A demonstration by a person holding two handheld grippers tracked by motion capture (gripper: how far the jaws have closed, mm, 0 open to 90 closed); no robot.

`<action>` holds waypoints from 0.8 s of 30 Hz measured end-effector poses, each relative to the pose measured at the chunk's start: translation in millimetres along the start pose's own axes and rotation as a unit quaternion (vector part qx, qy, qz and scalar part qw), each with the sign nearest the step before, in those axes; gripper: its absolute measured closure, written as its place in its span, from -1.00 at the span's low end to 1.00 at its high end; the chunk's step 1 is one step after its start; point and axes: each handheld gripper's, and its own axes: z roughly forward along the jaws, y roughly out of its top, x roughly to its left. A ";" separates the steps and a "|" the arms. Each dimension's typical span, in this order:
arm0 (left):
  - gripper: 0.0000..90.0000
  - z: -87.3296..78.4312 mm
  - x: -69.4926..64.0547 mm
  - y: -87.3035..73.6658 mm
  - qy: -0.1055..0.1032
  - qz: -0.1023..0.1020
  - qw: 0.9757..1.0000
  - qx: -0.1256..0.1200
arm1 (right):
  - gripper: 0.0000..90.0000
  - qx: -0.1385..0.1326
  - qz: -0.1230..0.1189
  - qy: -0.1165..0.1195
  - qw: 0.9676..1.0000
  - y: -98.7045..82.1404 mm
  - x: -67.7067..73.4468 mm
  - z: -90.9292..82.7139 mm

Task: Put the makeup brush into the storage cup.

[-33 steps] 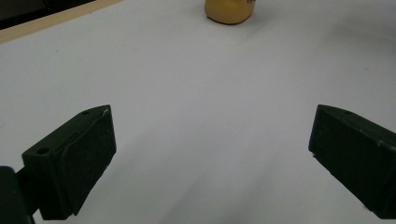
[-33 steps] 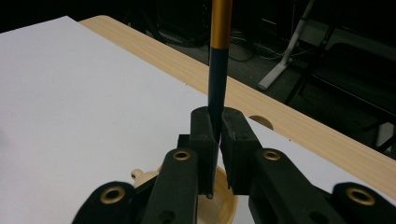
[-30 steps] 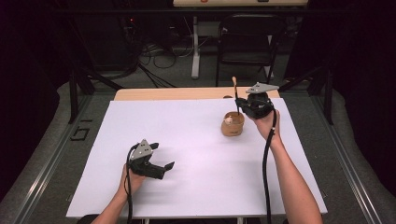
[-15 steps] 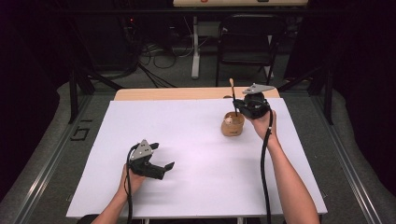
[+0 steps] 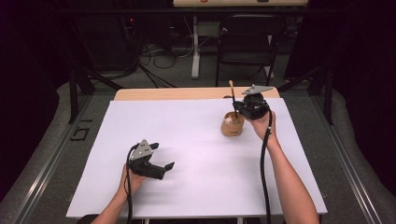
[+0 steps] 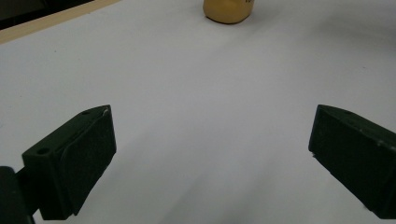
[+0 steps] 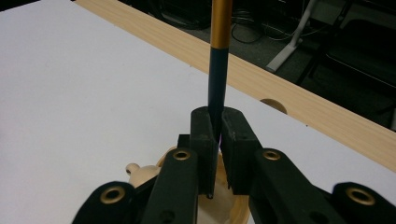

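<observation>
The right gripper (image 5: pixel 239 108) has its jaws clamped on a brush (image 7: pixel 217 60), held upright over the cup (image 5: pixel 232 124) at the far right of the white tabletop (image 5: pixel 196 140). The left gripper (image 5: pixel 163 158) rests near the front edge, jaws wide apart and holding nothing.

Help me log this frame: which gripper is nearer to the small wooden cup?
Right. The right gripper is just above the wooden cup, shut on a thin stick standing up from it. The left gripper sits open at the near left, well away from the cup.
</observation>
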 end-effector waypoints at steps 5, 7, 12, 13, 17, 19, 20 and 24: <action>-0.98 -0.3 0.5 0.0 0.002 0.001 1.000 0.000 | 0.86 0.002 0.003 0.006 1.000 -0.9 0.4 1.8; -0.98 -0.5 0.7 0.0 0.002 0.000 1.000 -0.001 | 0.86 0.005 0.003 0.007 1.000 -1.1 0.7 2.3; -0.98 -0.5 0.5 0.0 0.002 0.001 1.000 -0.001 | 0.86 0.009 0.003 0.010 1.000 -2.2 0.5 3.7; -0.98 -0.5 0.5 0.1 0.003 0.000 1.000 -0.001 | 0.86 0.010 0.004 0.010 1.000 -2.5 0.5 3.7; -0.98 -0.7 0.9 0.1 0.003 0.000 1.000 0.000 | 0.86 0.015 0.004 0.011 1.000 -3.7 -0.4 4.7; -0.98 -0.9 0.9 0.2 0.003 0.000 1.000 -0.001 | 0.86 0.016 0.003 0.010 1.000 -4.9 0.0 5.4; -0.98 -0.9 0.9 0.1 0.003 -0.001 1.000 -0.001 | 0.86 0.021 0.003 0.009 1.000 -6.0 0.6 6.2; -0.98 -0.7 0.8 0.1 0.003 -0.001 1.000 -0.001 | 0.86 0.025 0.003 0.009 1.000 -10.2 0.8 8.7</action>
